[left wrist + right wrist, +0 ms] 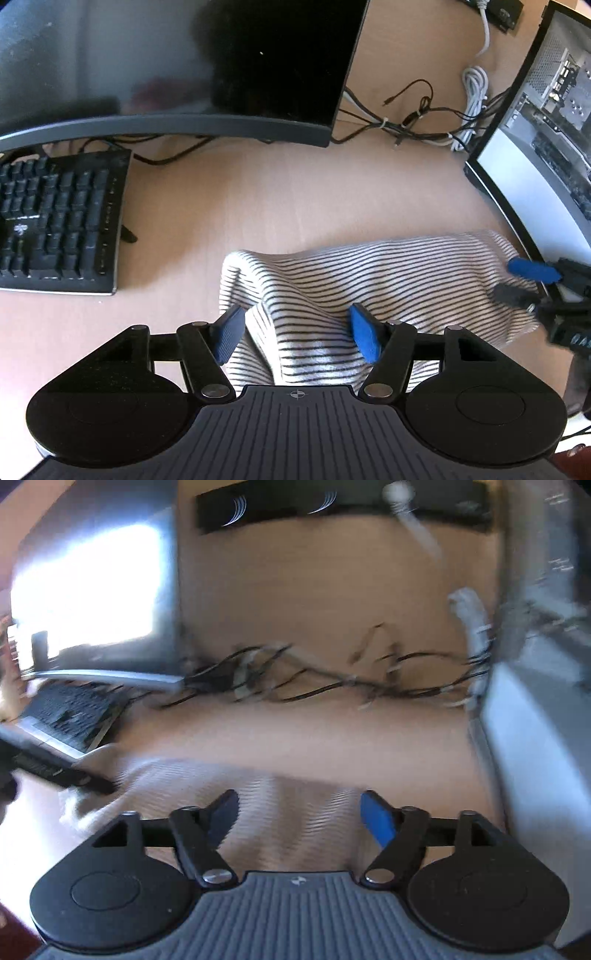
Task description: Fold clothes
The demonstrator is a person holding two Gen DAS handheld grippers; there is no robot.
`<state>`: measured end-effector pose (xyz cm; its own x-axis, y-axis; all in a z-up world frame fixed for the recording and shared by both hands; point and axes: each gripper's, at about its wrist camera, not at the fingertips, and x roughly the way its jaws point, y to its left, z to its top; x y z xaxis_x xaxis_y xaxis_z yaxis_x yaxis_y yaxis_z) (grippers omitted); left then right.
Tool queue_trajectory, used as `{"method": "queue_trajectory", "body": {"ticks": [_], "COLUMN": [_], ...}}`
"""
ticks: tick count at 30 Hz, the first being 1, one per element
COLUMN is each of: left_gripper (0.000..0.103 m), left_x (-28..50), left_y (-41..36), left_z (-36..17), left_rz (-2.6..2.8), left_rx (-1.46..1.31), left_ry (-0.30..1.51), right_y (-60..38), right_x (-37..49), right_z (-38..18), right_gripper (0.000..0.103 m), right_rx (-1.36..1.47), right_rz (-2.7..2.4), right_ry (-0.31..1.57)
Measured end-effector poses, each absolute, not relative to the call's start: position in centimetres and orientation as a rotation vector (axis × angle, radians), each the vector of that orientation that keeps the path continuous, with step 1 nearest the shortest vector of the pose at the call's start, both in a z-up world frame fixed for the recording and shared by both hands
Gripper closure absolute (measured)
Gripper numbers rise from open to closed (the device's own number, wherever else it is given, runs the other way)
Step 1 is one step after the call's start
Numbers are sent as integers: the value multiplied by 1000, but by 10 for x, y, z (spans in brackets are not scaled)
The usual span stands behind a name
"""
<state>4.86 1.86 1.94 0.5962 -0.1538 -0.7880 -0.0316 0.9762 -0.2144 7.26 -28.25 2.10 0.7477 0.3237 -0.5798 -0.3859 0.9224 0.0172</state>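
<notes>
A white garment with thin black stripes lies bunched on the wooden desk. My left gripper stands open over its near part, with the blue pads either side of a raised fold and not closed on it. At the right edge of the left wrist view, my right gripper shows a blue pad and a dark finger at the garment's right end. The right wrist view is blurred by motion; there my right gripper is open above the striped garment.
A black keyboard sits to the left under a dark curved monitor. A second lit monitor stands at the right. Tangled cables run along the desk's back.
</notes>
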Motion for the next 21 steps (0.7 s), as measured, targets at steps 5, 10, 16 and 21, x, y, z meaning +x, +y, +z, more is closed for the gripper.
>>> {"method": "queue_trajectory", "body": {"ticks": [5,10,16,21], "left_gripper": [32,16,24,25], "left_x": [47,46,57,74], "left_y": [22,26,24,16], "left_z": [15,12,6,5], "left_rz": [-72,-72,-124,-144], "left_rx": [-254,-285,-348,-328], "left_ry": [941,963,963,933], "right_y": [-300,-313,-305,-306], "right_x": [80,88,80,91], "right_z": [4,-7,-18,-18], "right_gripper": [21,19,27,28], "right_rx": [-57,121,145,165], "right_rz": [326,374,415,382], "right_ry": [721,814,795,754]}}
